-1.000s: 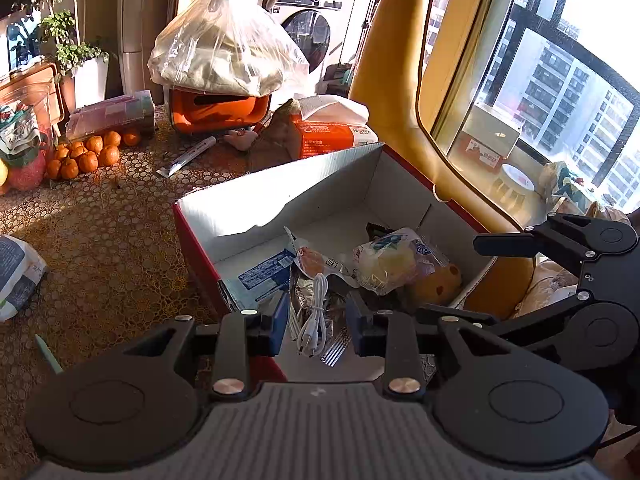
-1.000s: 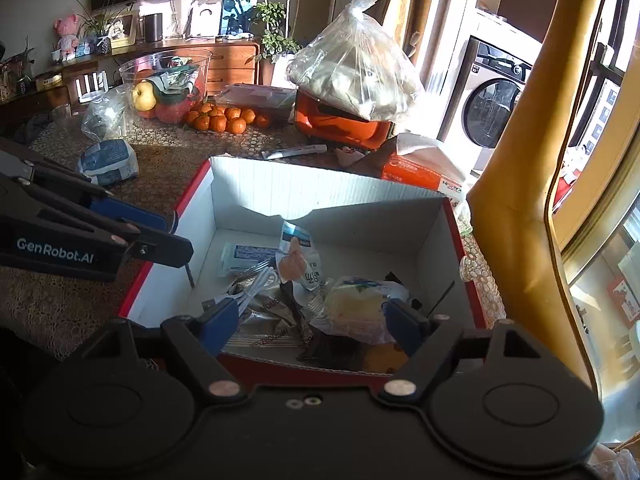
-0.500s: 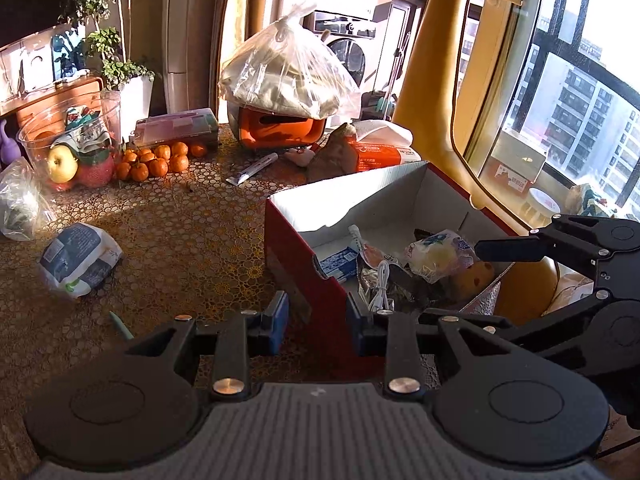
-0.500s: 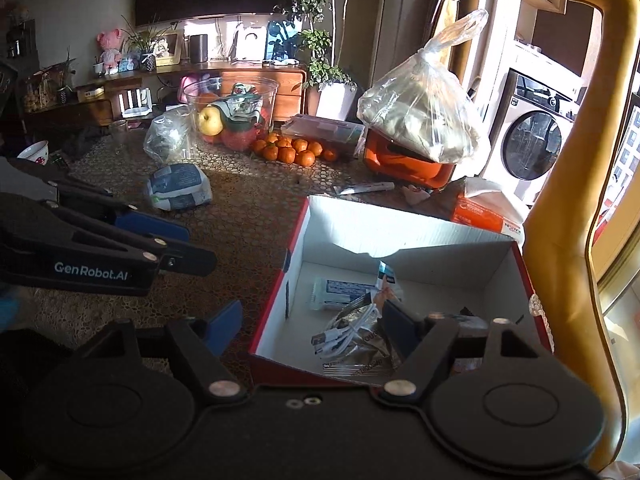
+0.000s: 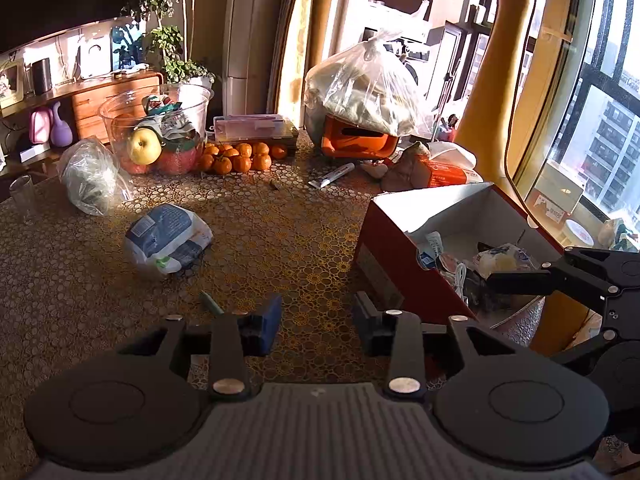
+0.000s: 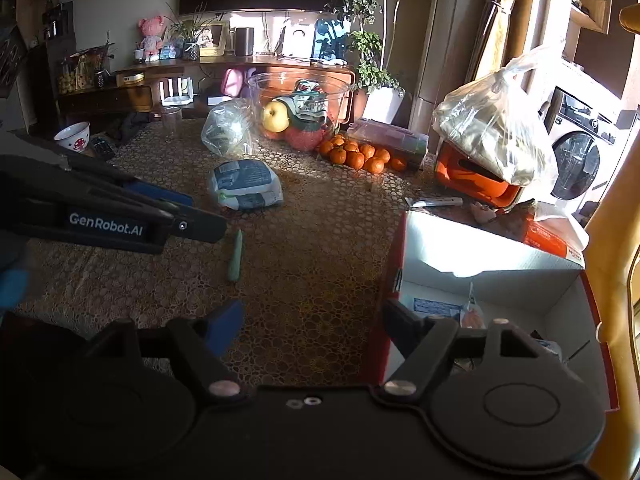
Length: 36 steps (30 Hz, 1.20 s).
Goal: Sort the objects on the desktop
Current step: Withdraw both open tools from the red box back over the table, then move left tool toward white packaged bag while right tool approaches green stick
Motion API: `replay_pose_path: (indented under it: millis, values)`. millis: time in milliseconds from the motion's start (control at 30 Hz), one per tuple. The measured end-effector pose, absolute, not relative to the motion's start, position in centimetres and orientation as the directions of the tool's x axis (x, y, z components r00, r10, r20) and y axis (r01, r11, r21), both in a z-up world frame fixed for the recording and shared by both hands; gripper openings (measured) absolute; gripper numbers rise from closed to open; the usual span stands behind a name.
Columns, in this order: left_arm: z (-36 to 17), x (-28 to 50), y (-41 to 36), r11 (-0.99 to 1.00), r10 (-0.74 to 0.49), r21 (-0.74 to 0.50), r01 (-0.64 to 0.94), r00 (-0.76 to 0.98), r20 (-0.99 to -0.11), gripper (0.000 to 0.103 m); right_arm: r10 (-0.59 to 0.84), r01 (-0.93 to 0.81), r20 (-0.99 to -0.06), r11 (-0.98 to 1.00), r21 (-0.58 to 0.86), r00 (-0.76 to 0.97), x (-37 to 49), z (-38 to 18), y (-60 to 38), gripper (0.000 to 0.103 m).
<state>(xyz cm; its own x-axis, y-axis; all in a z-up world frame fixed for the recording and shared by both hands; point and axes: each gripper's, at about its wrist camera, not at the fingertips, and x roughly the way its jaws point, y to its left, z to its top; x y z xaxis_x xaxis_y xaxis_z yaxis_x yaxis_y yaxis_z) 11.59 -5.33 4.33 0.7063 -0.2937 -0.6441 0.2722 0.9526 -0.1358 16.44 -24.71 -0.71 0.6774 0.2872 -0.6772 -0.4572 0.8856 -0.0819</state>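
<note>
Both my grippers hang above the patterned table (image 5: 280, 232) with nothing in them. My left gripper (image 5: 316, 320) has its jaws spread apart, only bare tablecloth showing between the blue pads. My right gripper (image 6: 312, 316) is spread even wider, its left pad over the table and its right finger in front of the near wall of the red box (image 6: 496, 276).

A small green pen (image 5: 211, 303) lies flat on the table, just ahead of my left gripper and a little outside its left pad, not between the jaws. From the right camera the same pen (image 6: 235, 255) lies ahead of my right gripper's left pad, beside the tip of my left gripper, whether touching or apart I cannot tell.

Farther out, a blue and white packet (image 5: 168, 238) rests on the table, well apart from both grippers. The red box (image 5: 400, 256) stands open to the right of my left gripper; inside it lie a white cable (image 5: 460, 276), a wrapped bun (image 5: 500, 260) and other packets I cannot make out. My right gripper's arm reaches across the box's near corner.

At the far edge of the table sit a pile of oranges (image 5: 240, 156), a clear bowl (image 5: 156, 136) with a yellow apple (image 5: 145, 146), a plastic bag (image 5: 368, 88) on an orange case (image 5: 356, 144), and a white tube (image 5: 332, 175).
</note>
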Motion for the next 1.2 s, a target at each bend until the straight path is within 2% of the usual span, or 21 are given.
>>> replay_pose_path:
  millis: [33,167,233,367,433,567,633,733,967,1200]
  values:
    - [4.3,11.6,-4.8,0.955,-0.287,-0.134,0.265,0.712,-0.641,0.055,0.290,-0.461,-0.679,0.884,-0.081,0.675,16.5,-0.8,-24.3,0.077]
    - [3.9,11.6,-3.0,0.964,-0.257,-0.115,0.240,0.730,-0.634,0.060,0.299,-0.473,-0.686,0.878,-0.076,0.664,16.9,-1.3,-22.5,0.077]
    - [3.7,11.9,-2.0,0.967,-0.249,-0.121,0.224,0.730,-0.637,0.071,0.309,-0.490,-0.692,0.868,-0.074,0.652,17.1,-1.6,-21.5,0.078]
    - [3.2,12.4,-0.1,0.974,-0.220,-0.104,0.201,0.732,-0.645,0.077,0.334,-0.539,-0.693,0.837,-0.095,0.640,17.0,-2.2,-19.2,0.083]
    - [2.9,12.7,1.0,0.979,-0.198,-0.089,0.185,0.735,-0.649,0.085,0.347,-0.552,-0.696,0.830,-0.085,0.629,17.2,-2.5,-18.2,0.085]
    - [2.1,13.4,3.0,0.985,-0.172,-0.096,0.145,0.730,-0.662,0.092,0.357,-0.569,-0.703,0.818,-0.083,0.615,17.6,-3.2,-16.6,0.089]
    - [1.7,13.7,3.8,0.988,-0.156,-0.096,0.123,0.728,-0.667,0.100,0.360,-0.578,-0.709,0.812,-0.083,0.607,17.9,-3.6,-15.9,0.090]
    - [1.1,14.0,5.0,0.990,-0.140,-0.098,0.101,0.735,-0.663,0.102,0.360,-0.579,-0.710,0.812,-0.082,0.605,18.3,-4.1,-15.1,0.090]
    - [0.6,14.8,6.7,0.994,-0.107,-0.086,0.067,0.767,-0.633,0.103,0.366,-0.581,-0.722,0.812,-0.061,0.587,19.3,-5.4,-13.9,0.090]
    - [-0.2,16.3,7.9,0.995,-0.088,-0.090,0.040,0.763,-0.640,0.103,0.367,-0.580,-0.732,0.813,-0.047,0.574,20.6,-6.5,-13.3,0.090]
